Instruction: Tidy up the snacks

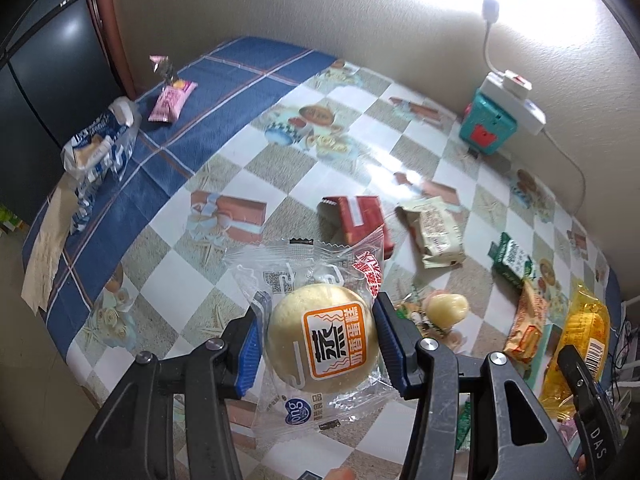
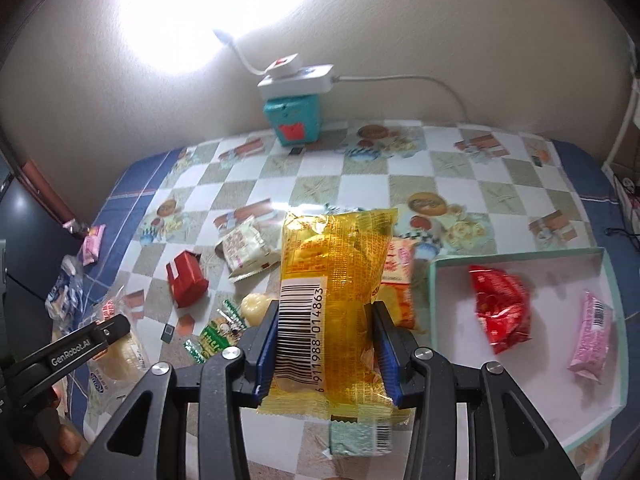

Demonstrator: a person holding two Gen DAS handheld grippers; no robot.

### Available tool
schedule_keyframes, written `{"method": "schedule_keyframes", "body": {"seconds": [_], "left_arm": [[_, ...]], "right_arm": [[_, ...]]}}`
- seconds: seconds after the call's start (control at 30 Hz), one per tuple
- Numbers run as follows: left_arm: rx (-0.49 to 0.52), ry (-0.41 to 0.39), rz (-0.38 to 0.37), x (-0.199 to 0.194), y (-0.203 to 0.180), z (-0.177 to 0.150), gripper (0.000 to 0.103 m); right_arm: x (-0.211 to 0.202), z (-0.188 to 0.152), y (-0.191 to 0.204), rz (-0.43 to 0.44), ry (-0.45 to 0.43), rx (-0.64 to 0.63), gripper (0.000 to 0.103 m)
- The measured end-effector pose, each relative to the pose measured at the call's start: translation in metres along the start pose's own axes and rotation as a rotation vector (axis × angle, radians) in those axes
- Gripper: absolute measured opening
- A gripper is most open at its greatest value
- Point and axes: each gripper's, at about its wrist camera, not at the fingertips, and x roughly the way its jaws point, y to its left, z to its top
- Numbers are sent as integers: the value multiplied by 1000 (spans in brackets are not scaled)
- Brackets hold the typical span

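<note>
My left gripper (image 1: 322, 340) is shut on a clear-wrapped round steamed cake (image 1: 322, 336), held above the checkered tablecloth. My right gripper (image 2: 326, 344) is shut on a yellow snack packet (image 2: 336, 292) with a barcode, held above the table left of a shallow white box (image 2: 440, 304). The box holds a red packet (image 2: 502, 308) and a pink packet (image 2: 592, 342). Loose snacks lie on the table: a red box (image 1: 362, 218), a cream packet (image 1: 434, 230), a green packet (image 1: 512, 258), an orange packet (image 1: 526, 320) and a pale candy (image 1: 446, 308).
A teal box (image 2: 296, 122) with a white power strip (image 2: 296, 78) on top stands by the back wall, its cable running right. A pink packet (image 1: 172, 100) and a blue-white wrapper (image 1: 98, 146) lie on the blue cloth border at far left.
</note>
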Motion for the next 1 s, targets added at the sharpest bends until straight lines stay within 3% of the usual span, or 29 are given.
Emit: {"method": "schedule_keyframes", "body": {"seconds": [0.3, 1.0], "left_arm": [[55, -58, -25, -26, -31, -6, 53], [282, -94, -107, -56, -140, -50, 53]], "right_arm": [[-26, 4, -53, -61, -42, 95, 46], [-72, -10, -197, -252, -75, 352, 46]]}}
